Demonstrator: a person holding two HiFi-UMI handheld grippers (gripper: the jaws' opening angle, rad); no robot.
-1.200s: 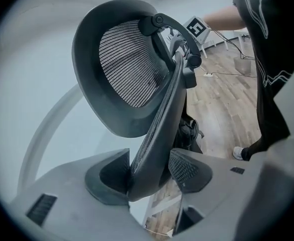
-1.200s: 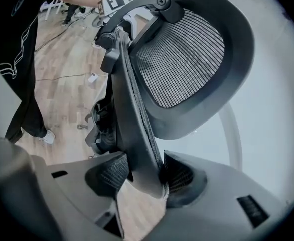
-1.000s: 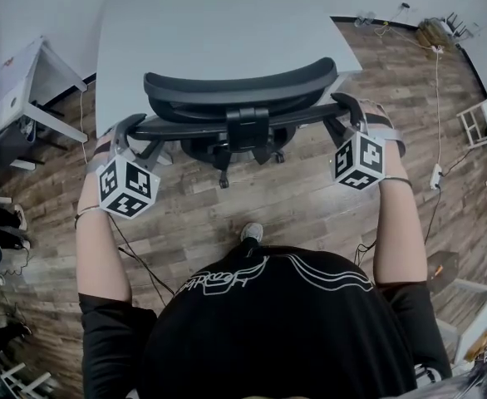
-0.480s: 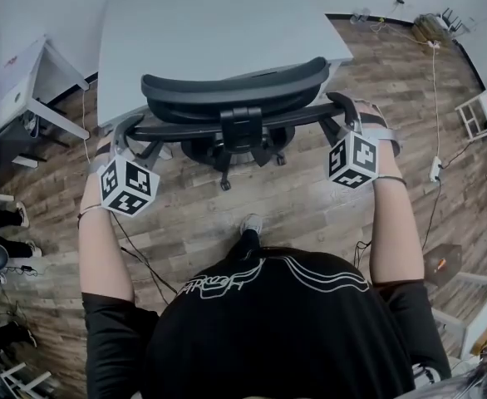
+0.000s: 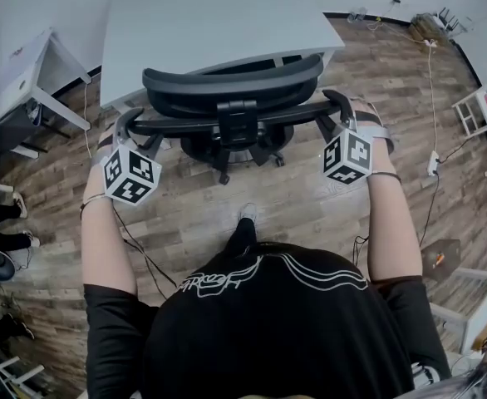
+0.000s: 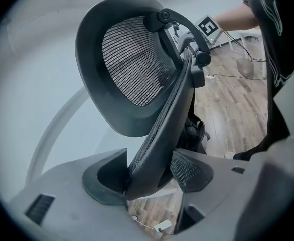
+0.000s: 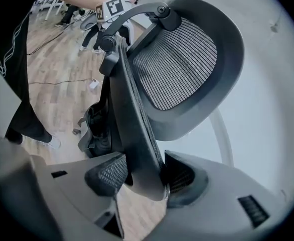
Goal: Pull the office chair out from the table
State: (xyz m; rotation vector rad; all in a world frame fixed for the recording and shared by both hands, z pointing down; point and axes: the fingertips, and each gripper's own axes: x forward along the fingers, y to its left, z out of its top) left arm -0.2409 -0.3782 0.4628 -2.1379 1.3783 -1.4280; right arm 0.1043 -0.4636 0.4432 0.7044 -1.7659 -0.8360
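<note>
The black mesh office chair (image 5: pixel 231 86) stands with its seat half under the white table (image 5: pixel 210 15) and its back towards me. My left gripper (image 5: pixel 124 128) is shut on the left edge of the backrest, my right gripper (image 5: pixel 341 106) on the right edge. In the left gripper view the backrest rim (image 6: pixel 159 149) runs between the two pads of the left gripper (image 6: pixel 147 177), which press on it, with the headrest (image 6: pixel 132 59) above. The right gripper view shows the same hold by the right gripper (image 7: pixel 146 178) on the rim (image 7: pixel 137 134).
A small white desk (image 5: pixel 23 73) stands at the left. Cables (image 5: pixel 135 248) trail over the wooden floor, and a power strip (image 5: pixel 432 165) and a white rack (image 5: pixel 476 110) lie at the right. My foot (image 5: pixel 245 216) is just behind the chair base.
The chair and both grippers have drawn back from the table together; more floor shows between the table's edge and the chair's back. Both holds are unchanged.
</note>
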